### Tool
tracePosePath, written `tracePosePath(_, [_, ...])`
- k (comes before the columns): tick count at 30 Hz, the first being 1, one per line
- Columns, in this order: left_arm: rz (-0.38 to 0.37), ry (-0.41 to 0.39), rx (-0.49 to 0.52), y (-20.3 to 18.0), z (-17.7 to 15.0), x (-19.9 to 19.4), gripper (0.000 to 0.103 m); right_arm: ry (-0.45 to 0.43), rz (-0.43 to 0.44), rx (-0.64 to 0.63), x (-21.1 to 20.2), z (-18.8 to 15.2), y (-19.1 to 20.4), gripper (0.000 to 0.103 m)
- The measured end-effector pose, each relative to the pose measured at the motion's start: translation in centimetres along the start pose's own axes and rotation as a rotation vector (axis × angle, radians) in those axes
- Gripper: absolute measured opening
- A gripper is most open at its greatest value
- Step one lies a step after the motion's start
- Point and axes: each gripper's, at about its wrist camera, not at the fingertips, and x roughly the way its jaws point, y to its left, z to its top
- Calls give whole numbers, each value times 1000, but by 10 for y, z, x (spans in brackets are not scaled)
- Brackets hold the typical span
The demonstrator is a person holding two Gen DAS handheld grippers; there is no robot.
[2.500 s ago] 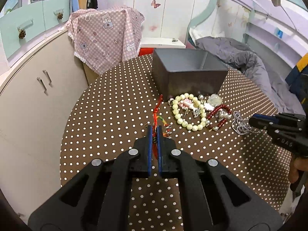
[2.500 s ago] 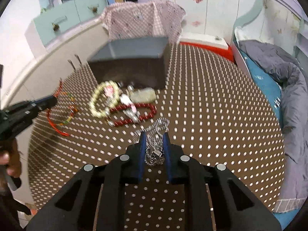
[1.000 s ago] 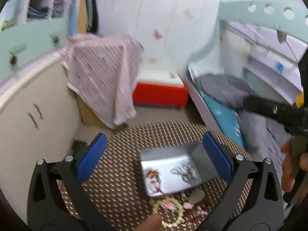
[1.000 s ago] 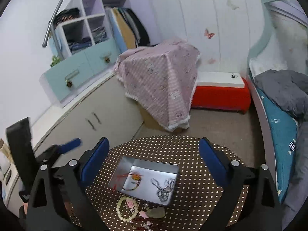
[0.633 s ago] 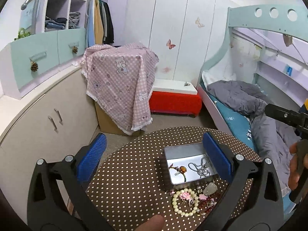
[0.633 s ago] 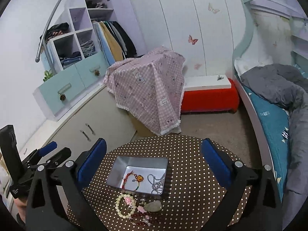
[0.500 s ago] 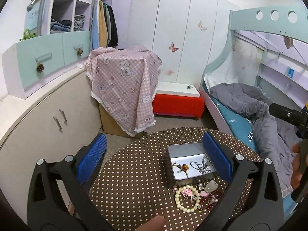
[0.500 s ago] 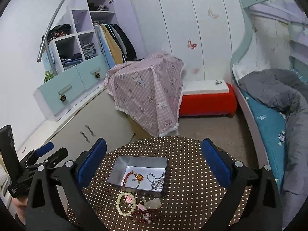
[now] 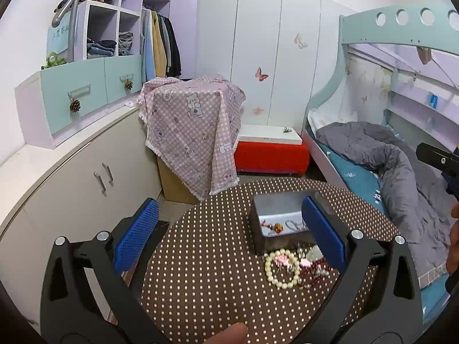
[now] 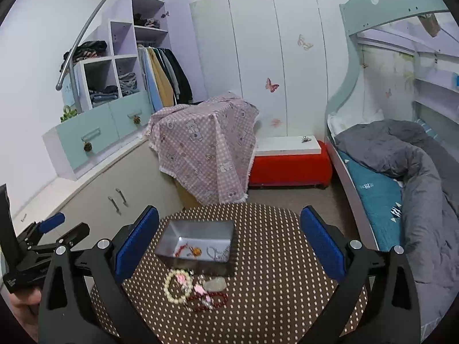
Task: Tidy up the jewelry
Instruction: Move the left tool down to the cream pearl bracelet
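A grey metal box (image 9: 282, 200) (image 10: 198, 229) stands on a round brown polka-dot table (image 9: 206, 258) (image 10: 272, 272). Inside it lie a red string bracelet (image 10: 185, 248) and a silver chain (image 10: 218, 252). In front of the box lie a cream bead bracelet (image 9: 282, 269) (image 10: 178, 285), a dark red bead bracelet (image 10: 212, 300) and small pale pieces. My left gripper (image 9: 229, 238) is wide open and empty, high above the table. My right gripper (image 10: 229, 243) is also wide open and empty, high above the table.
A low cabinet (image 9: 71, 177) runs along the left. A box draped in pink checked cloth (image 9: 195, 132) and a red bench (image 9: 271, 154) stand behind the table. A bunk bed with a grey duvet (image 10: 416, 172) is on the right.
Both grippers opened, leaving the red string bracelet and the silver chain in the box. Both have risen and pulled back, so the table looks smaller.
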Motion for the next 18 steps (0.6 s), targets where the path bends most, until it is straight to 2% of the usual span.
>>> tracePosePath(6, [-14,28,15,-4,-20,1,97,27,-36,-17,-4,-26,-3,95])
tracePosePath(18, [2,211,32,-12,-68,54,97,184,-31,8,23,-79,-14,95])
